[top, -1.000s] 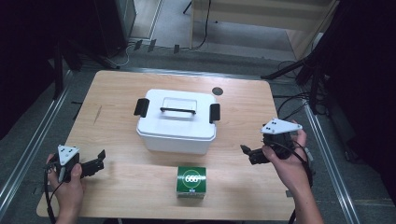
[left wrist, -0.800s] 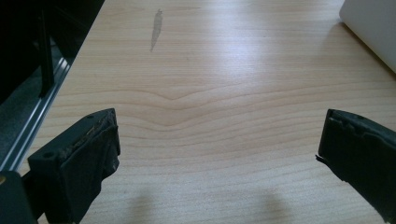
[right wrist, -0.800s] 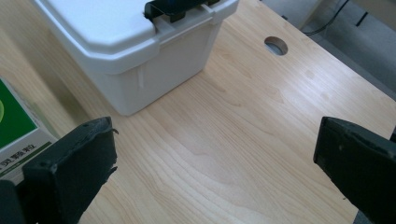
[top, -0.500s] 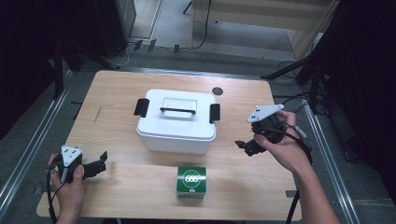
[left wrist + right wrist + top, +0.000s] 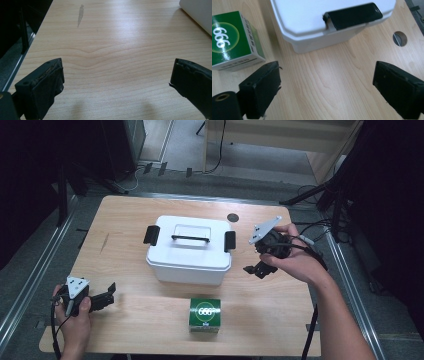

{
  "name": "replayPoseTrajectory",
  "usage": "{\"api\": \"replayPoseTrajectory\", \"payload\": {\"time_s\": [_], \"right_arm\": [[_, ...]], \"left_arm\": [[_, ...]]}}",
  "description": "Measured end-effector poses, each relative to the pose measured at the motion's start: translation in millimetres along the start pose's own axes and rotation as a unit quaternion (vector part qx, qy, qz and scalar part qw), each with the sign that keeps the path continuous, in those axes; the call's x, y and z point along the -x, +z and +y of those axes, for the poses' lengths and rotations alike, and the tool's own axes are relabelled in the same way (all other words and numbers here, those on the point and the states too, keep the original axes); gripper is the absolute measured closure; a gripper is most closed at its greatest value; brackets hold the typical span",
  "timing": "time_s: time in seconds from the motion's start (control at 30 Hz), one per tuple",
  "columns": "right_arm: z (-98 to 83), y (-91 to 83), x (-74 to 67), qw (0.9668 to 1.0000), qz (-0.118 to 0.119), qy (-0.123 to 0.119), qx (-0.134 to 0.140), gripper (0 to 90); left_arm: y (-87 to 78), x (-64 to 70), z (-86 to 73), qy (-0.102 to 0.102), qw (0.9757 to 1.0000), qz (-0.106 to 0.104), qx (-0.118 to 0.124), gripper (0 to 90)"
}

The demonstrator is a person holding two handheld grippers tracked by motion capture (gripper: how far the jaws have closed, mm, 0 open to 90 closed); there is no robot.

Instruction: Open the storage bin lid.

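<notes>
The white lidded plastic box with black side latches (image 5: 190,249) stands in the middle of the light wooden table (image 5: 125,215), blocking any straight pass across the centre. The green cardboard cube with white print (image 5: 205,316) sits near the front edge, with a bare strip of wood between it and the box. The table's left part is free, and so is the space round the small round hole in the tabletop (image 5: 232,217) at the back right.

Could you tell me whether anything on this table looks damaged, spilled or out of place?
Only a grey streak mars the table at its left. The white box sits closed and the green carton upright.
</notes>
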State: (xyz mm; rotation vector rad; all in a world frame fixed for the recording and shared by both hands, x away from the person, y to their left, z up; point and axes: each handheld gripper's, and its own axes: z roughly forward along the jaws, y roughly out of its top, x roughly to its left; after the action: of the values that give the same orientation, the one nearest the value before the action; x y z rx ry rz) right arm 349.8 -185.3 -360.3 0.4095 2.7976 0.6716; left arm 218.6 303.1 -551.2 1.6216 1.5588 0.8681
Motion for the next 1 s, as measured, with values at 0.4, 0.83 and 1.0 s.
{"api": "replayPoseTrajectory", "payload": {"time_s": [0.4,0.83,1.0], "right_arm": [[44.6,5.5,8.6,0.9995,0.012,-0.03,-0.002,16.3],[85.5,27.5,7.9,0.9977,0.008,-0.067,0.002,46.2],[95.8,37.8,7.5,0.9964,0.028,-0.08,-0.007,55.0]], "left_arm": [[0.3,0.0,0.1,0.0,1.0,0.0,0.0,0.0],[0.3,0.2,0.0,0.001,1.0,-0.001,-0.001,0.0],[0.8,0.6,0.2,0.003,1.0,-0.002,-0.002,0.0]]}}
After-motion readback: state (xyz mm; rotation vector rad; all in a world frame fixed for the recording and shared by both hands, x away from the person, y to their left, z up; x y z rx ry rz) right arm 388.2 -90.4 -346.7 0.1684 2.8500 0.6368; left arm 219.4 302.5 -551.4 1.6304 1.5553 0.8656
